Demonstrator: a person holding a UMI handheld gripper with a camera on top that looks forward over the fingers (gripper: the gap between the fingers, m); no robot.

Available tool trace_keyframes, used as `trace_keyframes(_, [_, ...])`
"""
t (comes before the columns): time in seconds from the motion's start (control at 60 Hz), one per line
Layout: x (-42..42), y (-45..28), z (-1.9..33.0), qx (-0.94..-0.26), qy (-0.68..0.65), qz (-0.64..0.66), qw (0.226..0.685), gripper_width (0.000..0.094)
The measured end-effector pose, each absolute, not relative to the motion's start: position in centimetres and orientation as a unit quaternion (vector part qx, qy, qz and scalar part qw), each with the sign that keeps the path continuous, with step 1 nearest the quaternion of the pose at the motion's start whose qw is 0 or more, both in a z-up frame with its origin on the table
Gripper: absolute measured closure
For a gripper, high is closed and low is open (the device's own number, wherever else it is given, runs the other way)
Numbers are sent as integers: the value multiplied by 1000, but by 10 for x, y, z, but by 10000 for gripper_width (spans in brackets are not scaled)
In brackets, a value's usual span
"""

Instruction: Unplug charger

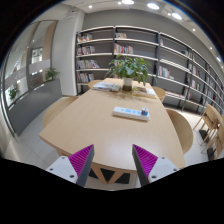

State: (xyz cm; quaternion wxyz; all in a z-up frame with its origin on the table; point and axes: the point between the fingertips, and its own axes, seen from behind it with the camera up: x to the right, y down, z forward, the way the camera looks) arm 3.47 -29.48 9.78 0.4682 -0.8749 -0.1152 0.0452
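A white power strip (131, 113) lies on the far half of a long wooden table (90, 125), well beyond my fingers. I cannot make out a charger or its cable on it from here. My gripper (109, 160) is open and empty, held above the near edge of the table, with its purple pads (82, 160) wide apart. Nothing stands between the fingers.
A potted plant (129, 69) and papers (108, 86) sit at the table's far end. Chairs (182, 128) stand on the right side. Bookshelves (120, 50) line the back wall. A glass partition (28, 75) is on the left.
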Motion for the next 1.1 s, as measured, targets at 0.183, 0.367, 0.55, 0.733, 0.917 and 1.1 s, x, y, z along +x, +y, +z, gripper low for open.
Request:
trace_keyframes(0.183, [101,-240,70,-893,-68,15,445,182])
trace_keyframes(0.367, [139,-143,52,-896,-38,14,443,195])
trace_keyframes(0.55, [145,-36,42,-890,-36,29,453,244])
trace_keyframes(0.733, [138,14,24,-894,-39,35,446,576])
trace_keyframes(0.917, [137,20,22,-903,-35,30,428,807])
trace_keyframes(1.1, [164,68,247,-823,-76,-16,563,827])
